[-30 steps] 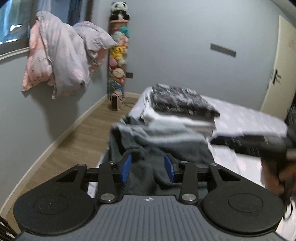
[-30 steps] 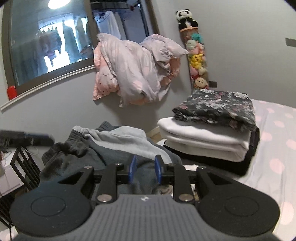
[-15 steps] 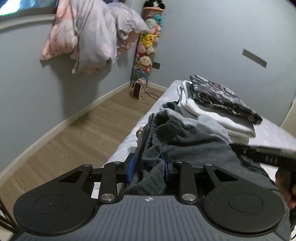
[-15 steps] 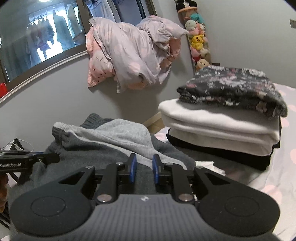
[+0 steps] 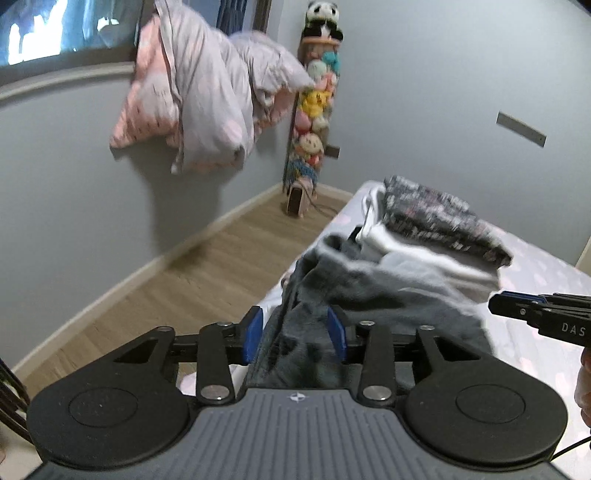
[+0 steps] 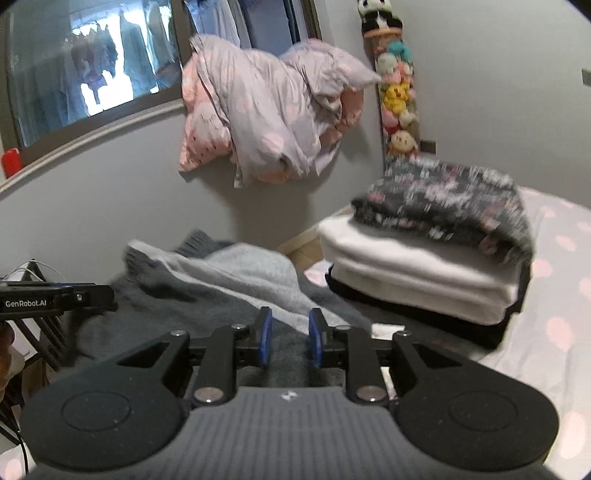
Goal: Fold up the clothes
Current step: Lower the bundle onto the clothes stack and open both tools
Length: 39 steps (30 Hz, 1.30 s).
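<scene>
- A pink and grey quilt is hanging on the wall, far up and to the left of the grey sweater, just under the window.
- A tall row of soft toys is standing in the room's corner, behind the sweater, with a panda on top.
- A small white heater is sitting on the wood floor at the foot of that row.
- The grey sweater is lying bunched up on the near corner of the bed, which has a pale sheet with pink spots.
- The left gripper is reaching into the sweater. Its jaws have just been opening, and a dark fold of the sweater is sitting between the blue pads. The left pad is standing a bit off the cloth, so the claw is looking apart and not squeezing.
- The right gripper is reaching into the sweater from the other side. Its jaws have just been opening too. They are only a little apart, with grey cloth between them, and I cannot tell if they are pinching it.
- A neat pile of folded clothes is sitting on the bed just behind and to the right of the sweater: a flowery dark one on top, white ones under it, a black one at the bottom.
</scene>
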### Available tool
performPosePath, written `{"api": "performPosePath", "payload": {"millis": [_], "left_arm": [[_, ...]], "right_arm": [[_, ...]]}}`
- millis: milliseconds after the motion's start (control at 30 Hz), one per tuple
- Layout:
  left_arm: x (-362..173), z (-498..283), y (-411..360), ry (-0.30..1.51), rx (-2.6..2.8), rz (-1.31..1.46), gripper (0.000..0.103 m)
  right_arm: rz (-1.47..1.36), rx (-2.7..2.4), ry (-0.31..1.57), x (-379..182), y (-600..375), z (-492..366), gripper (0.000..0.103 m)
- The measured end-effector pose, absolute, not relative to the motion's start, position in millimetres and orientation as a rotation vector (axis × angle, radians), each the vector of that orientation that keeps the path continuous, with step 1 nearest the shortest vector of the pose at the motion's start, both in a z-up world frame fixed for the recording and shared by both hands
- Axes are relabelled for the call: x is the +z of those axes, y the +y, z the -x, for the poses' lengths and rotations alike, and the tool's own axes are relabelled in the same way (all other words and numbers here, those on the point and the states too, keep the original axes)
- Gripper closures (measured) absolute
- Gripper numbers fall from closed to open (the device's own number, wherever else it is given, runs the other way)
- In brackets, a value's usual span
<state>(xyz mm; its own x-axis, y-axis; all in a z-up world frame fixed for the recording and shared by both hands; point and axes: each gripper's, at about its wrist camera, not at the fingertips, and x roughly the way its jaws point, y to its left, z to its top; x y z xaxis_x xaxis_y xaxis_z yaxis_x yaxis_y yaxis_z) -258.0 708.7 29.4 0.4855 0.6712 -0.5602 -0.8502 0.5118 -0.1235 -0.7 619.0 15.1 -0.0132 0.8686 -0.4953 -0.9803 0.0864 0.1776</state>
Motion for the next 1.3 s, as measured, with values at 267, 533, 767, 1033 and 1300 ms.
{"api": "performPosePath", "payload": {"millis": [267,533,767,1033,1300], "left_arm": [[92,261,629,0.481,1.016,0.336,0.052],[123,262,536,0.442,1.055,0.295,0.026],[140,258,464,0.412,1.053,0.235,0.013],[140,259,394,0.372,1.098,0.234,0.013],[118,258,341,0.341,1.086,0.237,0.012]], "right_arm": [[0.241,1.494,0.486,72,542,19,0.070],[0.226,1.522,0.457,115,461,40,0.060],[0.183,1.528,0.390,141,378,58,0.044],[0.159,1.489,0.251,146,284,85,0.038],[0.085,1.420,0.161,140,205,105,0.032]]}}
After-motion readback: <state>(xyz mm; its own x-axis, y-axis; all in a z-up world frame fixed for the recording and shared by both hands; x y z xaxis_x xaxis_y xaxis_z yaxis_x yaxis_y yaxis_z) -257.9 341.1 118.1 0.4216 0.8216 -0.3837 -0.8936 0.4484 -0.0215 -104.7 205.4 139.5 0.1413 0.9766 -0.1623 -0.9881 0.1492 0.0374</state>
